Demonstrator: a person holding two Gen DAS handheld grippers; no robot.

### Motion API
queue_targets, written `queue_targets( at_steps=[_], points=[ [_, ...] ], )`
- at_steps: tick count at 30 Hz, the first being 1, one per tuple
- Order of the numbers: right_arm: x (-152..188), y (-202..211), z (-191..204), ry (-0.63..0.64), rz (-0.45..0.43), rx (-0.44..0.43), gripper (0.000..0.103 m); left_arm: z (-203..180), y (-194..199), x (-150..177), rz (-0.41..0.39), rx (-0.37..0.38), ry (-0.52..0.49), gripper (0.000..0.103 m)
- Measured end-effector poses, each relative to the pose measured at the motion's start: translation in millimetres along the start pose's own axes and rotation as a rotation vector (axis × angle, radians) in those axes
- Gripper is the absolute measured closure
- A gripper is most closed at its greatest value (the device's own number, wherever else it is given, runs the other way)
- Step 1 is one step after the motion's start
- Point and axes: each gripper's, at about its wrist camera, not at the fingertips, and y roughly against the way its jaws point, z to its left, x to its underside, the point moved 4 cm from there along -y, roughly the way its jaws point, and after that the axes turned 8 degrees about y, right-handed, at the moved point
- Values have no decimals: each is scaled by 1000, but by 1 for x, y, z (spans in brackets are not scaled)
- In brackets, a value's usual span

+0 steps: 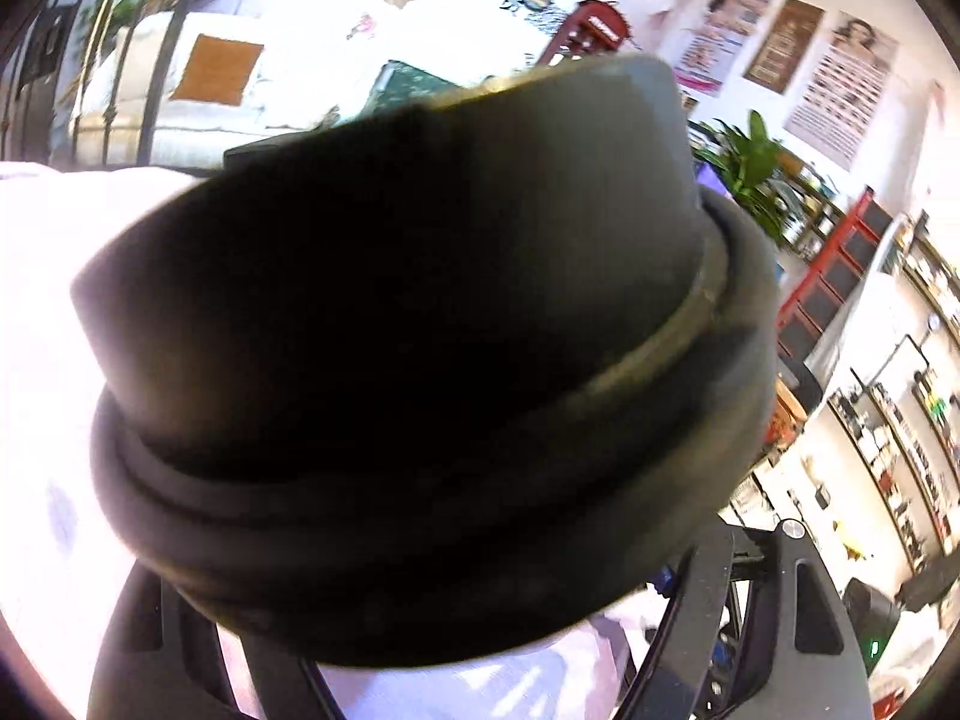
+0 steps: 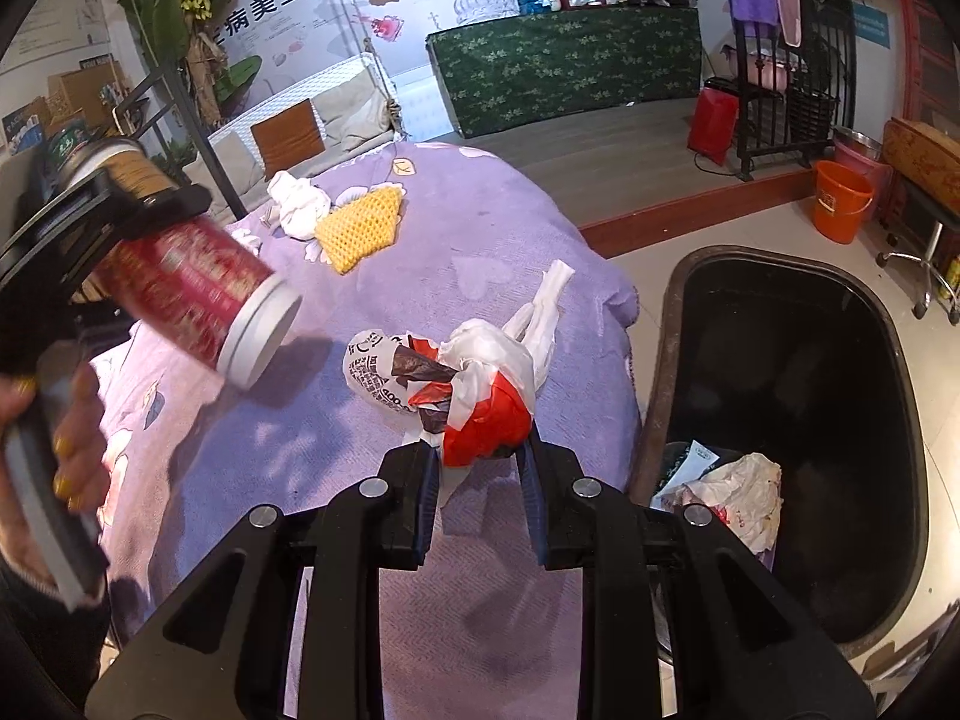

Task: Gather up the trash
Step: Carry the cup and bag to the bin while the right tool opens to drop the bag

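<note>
Lavender bedding (image 2: 480, 228) is lying under our grippers, with tissue (image 2: 298, 204) and yellow foam netting (image 2: 360, 225) farther back. We are clamping the crumpled red-and-white bag (image 2: 480, 402) in the right gripper (image 2: 480, 468), beside the black bin (image 2: 792, 420). Our left gripper (image 2: 129, 213) is gripping a red can (image 2: 198, 294), which is blocking its own camera.

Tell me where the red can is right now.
In the right wrist view, the red can is at the left, held tilted in the left tongs above the purple cloth.

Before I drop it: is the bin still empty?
No. Crumpled white paper already lies inside the black bin beside the table.
</note>
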Motion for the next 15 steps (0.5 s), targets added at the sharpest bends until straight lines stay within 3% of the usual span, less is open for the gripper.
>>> queue_targets(
  at_steps=[5,15],
  points=[
    [3,9,-13,-30,-16,31,78,-23,6,13,-16,31,-95,27],
    [14,28,-73,-141,-33,154,78,-61,-2,36,55,155,-164,27]
  ],
)
